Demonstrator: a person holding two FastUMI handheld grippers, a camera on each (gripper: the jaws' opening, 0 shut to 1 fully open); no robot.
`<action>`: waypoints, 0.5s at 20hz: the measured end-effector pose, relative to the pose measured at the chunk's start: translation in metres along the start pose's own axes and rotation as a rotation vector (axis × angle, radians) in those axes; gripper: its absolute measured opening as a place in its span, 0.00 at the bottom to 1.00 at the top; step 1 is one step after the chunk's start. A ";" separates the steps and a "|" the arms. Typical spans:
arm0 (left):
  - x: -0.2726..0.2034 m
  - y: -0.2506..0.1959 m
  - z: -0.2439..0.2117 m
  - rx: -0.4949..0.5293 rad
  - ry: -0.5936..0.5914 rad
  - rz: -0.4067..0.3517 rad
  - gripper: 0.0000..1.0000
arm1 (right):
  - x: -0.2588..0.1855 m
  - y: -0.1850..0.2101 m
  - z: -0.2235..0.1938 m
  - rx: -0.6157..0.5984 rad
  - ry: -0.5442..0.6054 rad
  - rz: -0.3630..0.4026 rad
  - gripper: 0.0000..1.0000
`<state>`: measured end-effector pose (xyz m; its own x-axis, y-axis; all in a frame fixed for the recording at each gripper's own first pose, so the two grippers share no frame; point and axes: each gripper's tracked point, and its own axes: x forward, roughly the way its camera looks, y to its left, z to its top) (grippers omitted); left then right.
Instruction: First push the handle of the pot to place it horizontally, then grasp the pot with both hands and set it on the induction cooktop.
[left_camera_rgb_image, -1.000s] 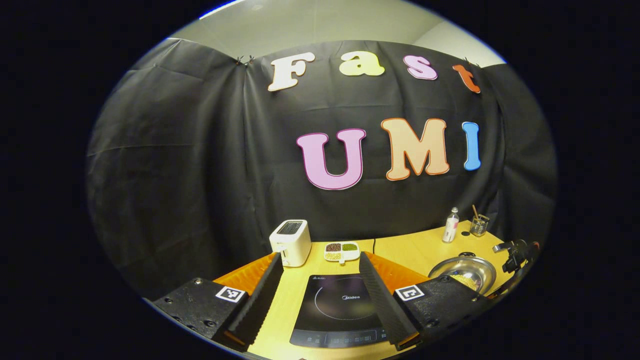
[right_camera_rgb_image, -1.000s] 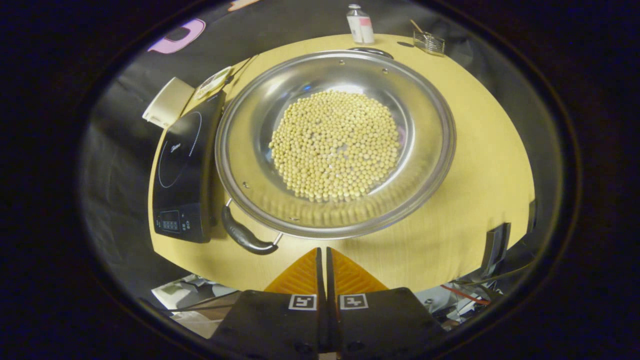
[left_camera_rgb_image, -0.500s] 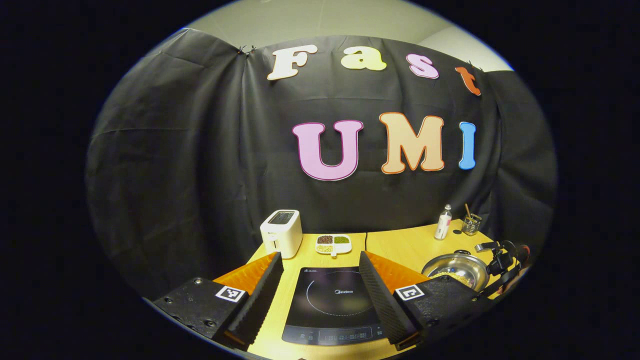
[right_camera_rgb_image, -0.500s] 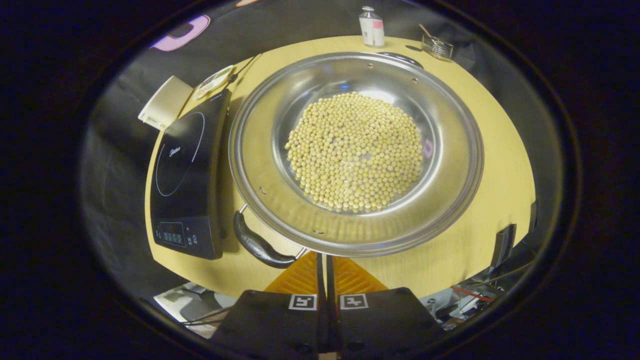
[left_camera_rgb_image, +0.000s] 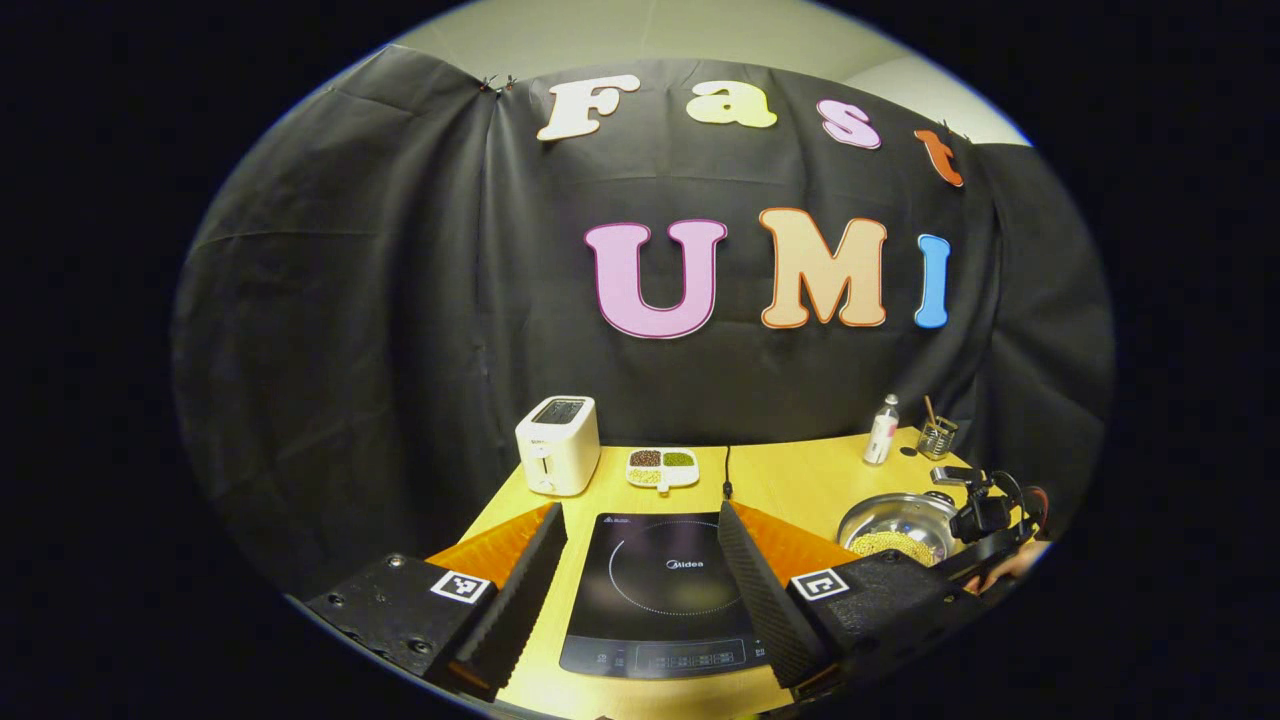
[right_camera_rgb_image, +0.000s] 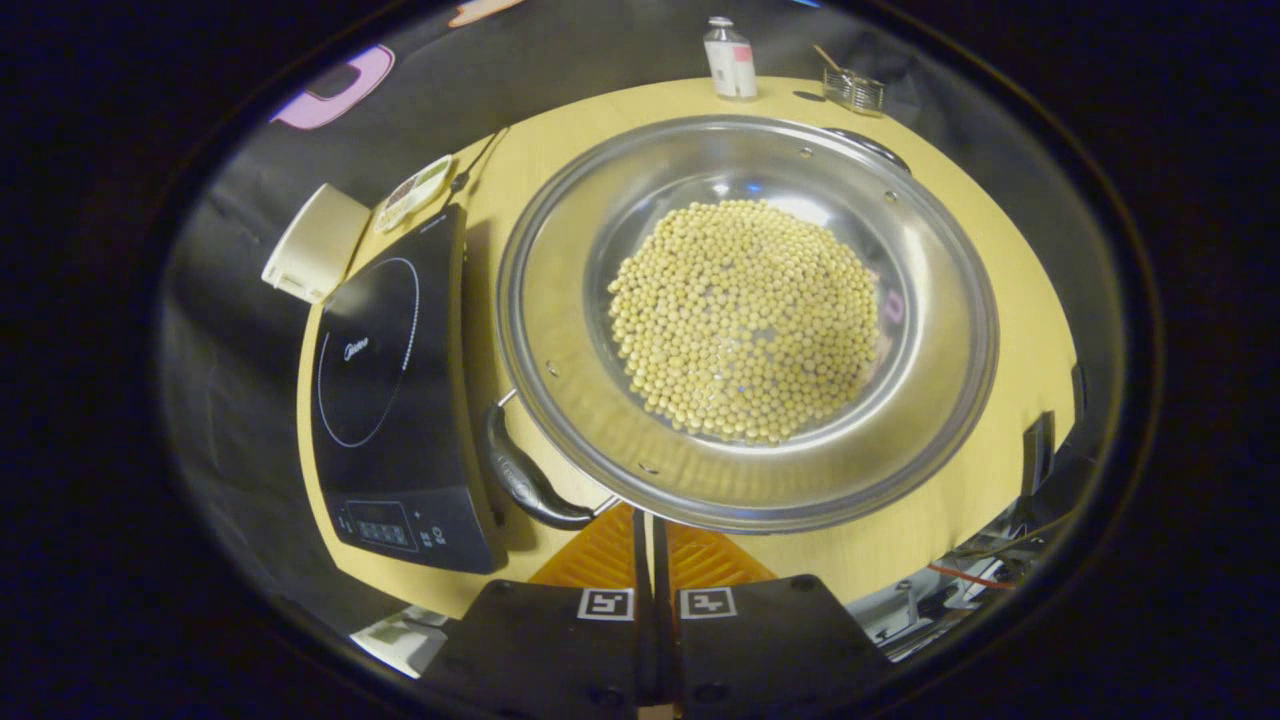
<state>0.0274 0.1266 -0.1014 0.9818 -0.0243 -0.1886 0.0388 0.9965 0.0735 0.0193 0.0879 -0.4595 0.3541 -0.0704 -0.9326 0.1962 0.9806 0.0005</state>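
Clearly, the wide stainless-steel pot (right_camera_rgb_image: 745, 320) heaped with pale yellow beans (right_camera_rgb_image: 745, 320) sits on the light wooden desk (right_camera_rgb_image: 1000, 300), just beside the flat black induction cooktop (right_camera_rgb_image: 395, 380) and not on it. In the right gripper view the pot's near rim hides the tips of the right gripper (right_camera_rgb_image: 652, 520), whose fingers lie pressed together with only a thin seam between them. One curved black handle (right_camera_rgb_image: 525, 480) juts from the pot's near-left edge, close to those fingers — whether they touch it I cannot tell. A second handle at the far rim is barely visible, mostly cut off by the pot itself.

In the left gripper view the left gripper (left_camera_rgb_image: 640, 560) hangs above the cooktop's near edge with its fingers spread wide, the cooktop showing between them. The right finger covers part of the pot there, and the other gripper's rig beside it is dark and hard to read.

Farther back stand a white two-slot toaster (left_camera_rgb_image: 557, 445), a small white divided dish of grains (left_camera_rgb_image: 662, 466), a little clear bottle (left_camera_rgb_image: 881, 430) and a wire cup holding sticks (left_camera_rgb_image: 936, 437) — too small for detail.
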 end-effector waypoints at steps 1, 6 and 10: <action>-0.001 0.001 0.000 -0.003 0.000 0.000 0.94 | 0.001 0.005 0.003 0.008 -0.006 0.000 0.02; -0.004 0.006 -0.010 -0.026 0.021 0.016 0.94 | 0.006 0.023 0.017 0.076 -0.026 0.011 0.02; -0.010 0.015 -0.009 -0.048 0.010 0.034 0.94 | 0.008 0.035 0.025 0.118 -0.030 0.005 0.02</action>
<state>0.0162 0.1429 -0.1074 0.9804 0.0105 -0.1967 -0.0041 0.9995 0.0328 0.0517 0.1175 -0.4585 0.3820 -0.0724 -0.9213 0.3001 0.9526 0.0495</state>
